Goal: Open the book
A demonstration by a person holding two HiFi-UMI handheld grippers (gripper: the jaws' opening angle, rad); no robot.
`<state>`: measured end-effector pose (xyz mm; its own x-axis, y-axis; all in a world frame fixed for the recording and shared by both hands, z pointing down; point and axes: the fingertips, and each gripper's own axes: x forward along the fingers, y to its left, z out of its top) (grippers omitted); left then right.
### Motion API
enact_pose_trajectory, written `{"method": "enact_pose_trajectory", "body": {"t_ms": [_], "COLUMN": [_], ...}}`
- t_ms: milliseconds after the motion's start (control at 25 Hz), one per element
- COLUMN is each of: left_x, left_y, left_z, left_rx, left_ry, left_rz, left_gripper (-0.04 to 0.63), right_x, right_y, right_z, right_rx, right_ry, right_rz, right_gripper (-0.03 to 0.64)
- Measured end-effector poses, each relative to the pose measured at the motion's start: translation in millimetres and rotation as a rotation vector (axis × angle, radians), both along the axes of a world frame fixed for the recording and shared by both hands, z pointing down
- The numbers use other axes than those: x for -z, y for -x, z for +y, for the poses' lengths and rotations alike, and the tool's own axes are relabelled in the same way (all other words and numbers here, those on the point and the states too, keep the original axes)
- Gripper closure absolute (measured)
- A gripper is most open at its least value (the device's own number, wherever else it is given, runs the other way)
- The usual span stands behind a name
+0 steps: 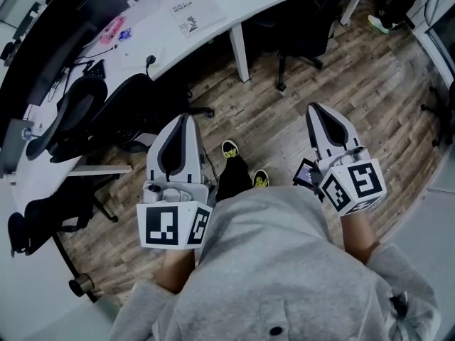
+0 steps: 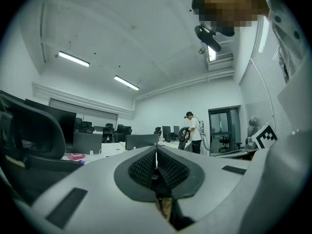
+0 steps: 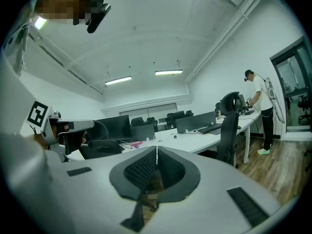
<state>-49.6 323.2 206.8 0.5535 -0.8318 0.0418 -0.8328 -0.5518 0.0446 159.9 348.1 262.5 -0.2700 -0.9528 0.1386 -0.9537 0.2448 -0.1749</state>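
No book shows plainly in any view. A flat white printed item (image 1: pixel 193 11) lies on the long white desk (image 1: pixel 234 9) at the top of the head view; whether it is a book I cannot tell. My left gripper (image 1: pixel 186 117) is held level over the wooden floor, jaws shut with nothing between them; in the left gripper view its dark pads (image 2: pixel 146 167) meet at the tip. My right gripper (image 1: pixel 317 108) is held level at the right, also shut and empty, and its pads (image 3: pixel 141 169) touch in the right gripper view. Both are well short of the desk.
Black office chairs (image 1: pixel 78 112) stand by the desk at left, another chair (image 1: pixel 298 38) under its right part. A desk leg (image 1: pixel 240 52) stands ahead. My shoes (image 1: pixel 229 150) are on the plank floor. Another person (image 3: pixel 261 106) stands at a far desk. Monitors (image 2: pixel 141 141) line the desks.
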Motion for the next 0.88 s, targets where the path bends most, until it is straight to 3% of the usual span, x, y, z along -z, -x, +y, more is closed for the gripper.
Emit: {"method": "enact_pose_trajectory", "body": {"t_ms": [880], "left_x": [-6.7], "left_y": [-4.6], "left_z": [-51.0], "left_rx": [-0.029], "left_ry": [-0.004], "left_rz": [0.005], "left_gripper": [0.580], "right_x": [-4.4], "right_y": [11.1], "right_z": [-50.0], "right_rx": [0.010], "right_ry": [-0.005], "right_rz": [0.006], "right_gripper": [0.586]}}
